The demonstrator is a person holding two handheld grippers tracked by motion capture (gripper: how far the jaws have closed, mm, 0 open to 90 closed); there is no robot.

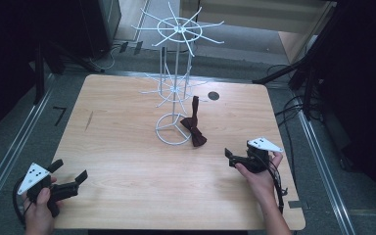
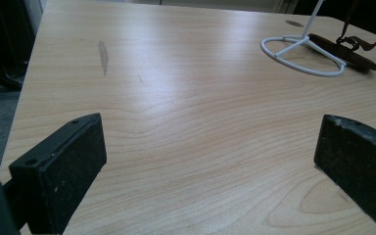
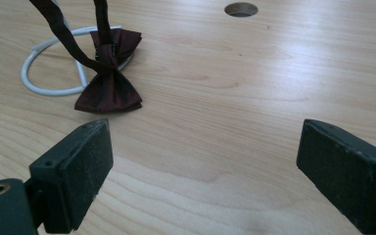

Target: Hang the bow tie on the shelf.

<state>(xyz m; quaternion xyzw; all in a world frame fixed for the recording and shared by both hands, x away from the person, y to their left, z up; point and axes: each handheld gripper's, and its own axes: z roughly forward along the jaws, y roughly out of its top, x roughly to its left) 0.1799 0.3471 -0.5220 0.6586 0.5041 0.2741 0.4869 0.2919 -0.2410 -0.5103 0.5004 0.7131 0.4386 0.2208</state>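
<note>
1. A white wire display stand (image 1: 175, 78) is set upright near the middle of the tabletop (image 1: 127, 161), its ring base (image 3: 54, 73) resting flat on the wood; its spoked tiers are carried on a central post, presumably so that items can be hung from the arms.

2. A dark red bow tie (image 1: 194, 129) is seen with its bow lying on the tabletop, partly across the rim of the ring base, while its strap (image 1: 194, 104) is drawn upward toward one of the lower arms of the stand. It is judged that the strap is hooked there, though the exact point of attachment cannot be made out.

3. The left tongs (image 1: 68, 182) are held low near the front left corner of the tabletop, with the jaws spread wide and nothing between them; bare wood is seen between the jaws in the left gripper view. They are judged to be parked in a waiting position.

4. The right tongs (image 1: 231, 157) are held near the front right part of the tabletop, likewise released and empty, and are pointed toward the stand.

5. The bow tie lies ahead of the right tongs and to the left in the right gripper view, near but apart from them. It lies well apart from the left tongs, far across the tabletop.

6. A round hole (image 1: 213, 96) is seen in the tabletop behind the stand.
</note>
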